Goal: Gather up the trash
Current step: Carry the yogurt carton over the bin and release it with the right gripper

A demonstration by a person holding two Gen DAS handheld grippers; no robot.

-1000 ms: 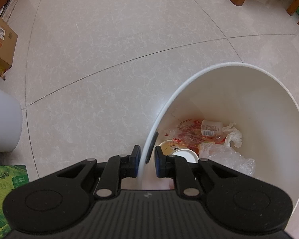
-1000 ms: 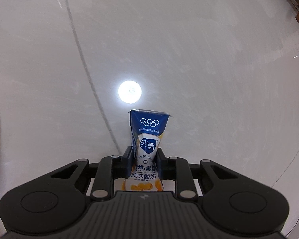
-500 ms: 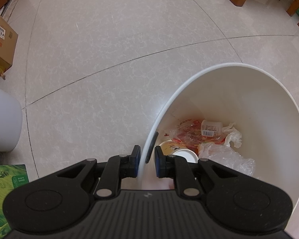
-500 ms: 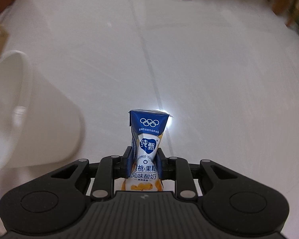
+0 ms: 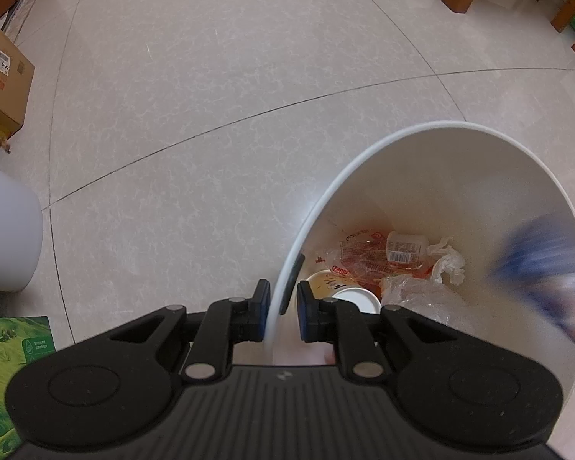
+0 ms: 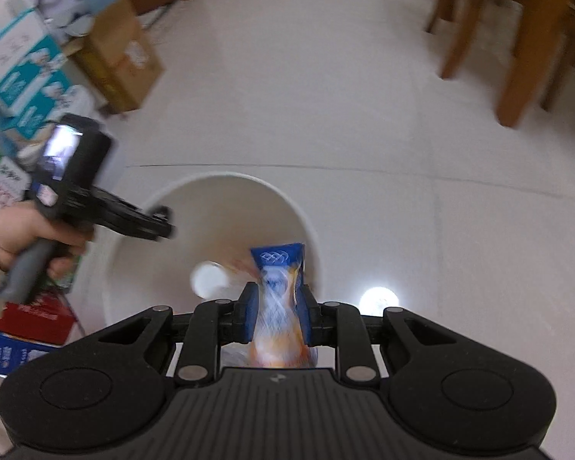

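Yogurt carton hanging right over the bin

The right gripper (image 6: pixel 276 312) is pinching a blue-and-orange yogurt carton (image 6: pixel 278 299) between its fingers, holding it above the open mouth of the white trash bin (image 6: pixel 165 199) — it's showing up as a blue blur at the edge in the left view. The left gripper (image 5: pixel 280 312) is clamping the bin's rim, one finger inside, one outside. Wrappers, a paper cup (image 5: pixel 339 287) and tissue are sitting at the bottom.
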